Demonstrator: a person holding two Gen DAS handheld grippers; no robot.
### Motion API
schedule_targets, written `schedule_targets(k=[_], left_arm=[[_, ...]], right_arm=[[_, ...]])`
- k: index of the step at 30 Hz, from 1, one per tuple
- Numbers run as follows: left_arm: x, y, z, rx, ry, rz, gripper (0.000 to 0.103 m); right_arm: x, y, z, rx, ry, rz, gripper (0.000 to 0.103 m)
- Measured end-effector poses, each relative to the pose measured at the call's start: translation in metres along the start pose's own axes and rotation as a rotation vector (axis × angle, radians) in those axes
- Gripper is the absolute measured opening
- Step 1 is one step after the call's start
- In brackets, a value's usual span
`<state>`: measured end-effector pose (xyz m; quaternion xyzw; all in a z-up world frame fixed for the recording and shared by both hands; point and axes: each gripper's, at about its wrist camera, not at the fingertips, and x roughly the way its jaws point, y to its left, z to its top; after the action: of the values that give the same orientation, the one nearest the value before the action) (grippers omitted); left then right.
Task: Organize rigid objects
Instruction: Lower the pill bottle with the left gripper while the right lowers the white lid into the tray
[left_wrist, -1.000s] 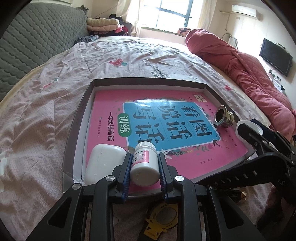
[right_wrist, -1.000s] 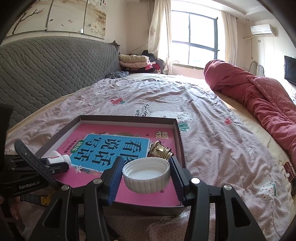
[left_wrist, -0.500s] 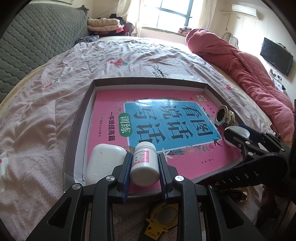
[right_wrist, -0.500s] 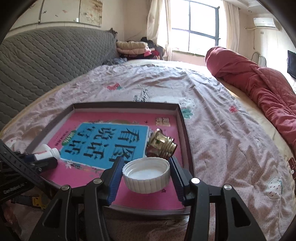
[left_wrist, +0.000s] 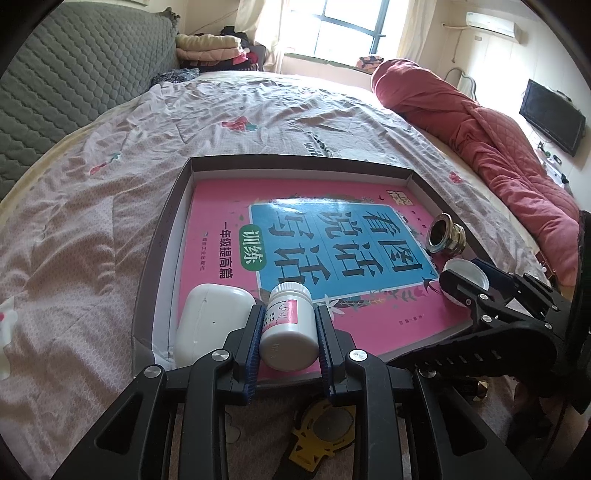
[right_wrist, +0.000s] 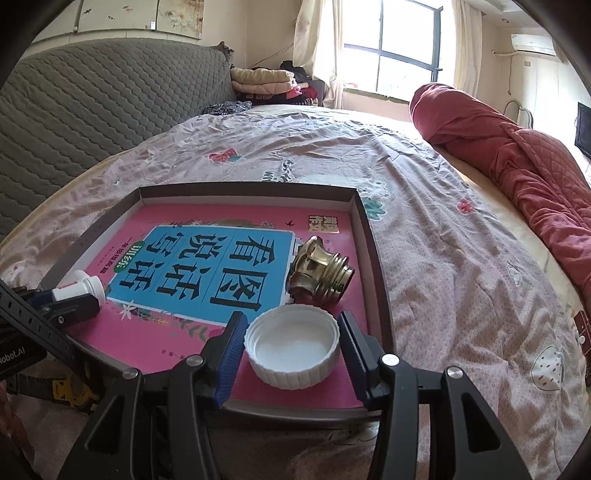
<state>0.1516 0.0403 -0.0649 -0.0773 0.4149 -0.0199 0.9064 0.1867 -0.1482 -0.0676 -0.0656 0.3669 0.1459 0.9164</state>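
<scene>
The white pill bottle, clamped in the left gripper, hangs unmoved over the tray, while the right gripper, holding the white cap, has sunk lower beside the brass fitting.

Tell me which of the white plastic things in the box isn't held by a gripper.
The rounded white plastic case, lying free in the box's near left corner. The white pill bottle sits clamped in the left gripper, and the ribbed white cap in the right gripper.
</scene>
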Motion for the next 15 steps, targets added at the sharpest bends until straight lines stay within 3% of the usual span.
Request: schedule_targets(k=[15], left_arm=[[-0.0039,-0.0014,-0.0011,-0.008,0.018,-0.011,0.027]], right_arm=[[-0.0070,-0.0016,-0.0048,0.014,-0.014,0.021,0.051]])
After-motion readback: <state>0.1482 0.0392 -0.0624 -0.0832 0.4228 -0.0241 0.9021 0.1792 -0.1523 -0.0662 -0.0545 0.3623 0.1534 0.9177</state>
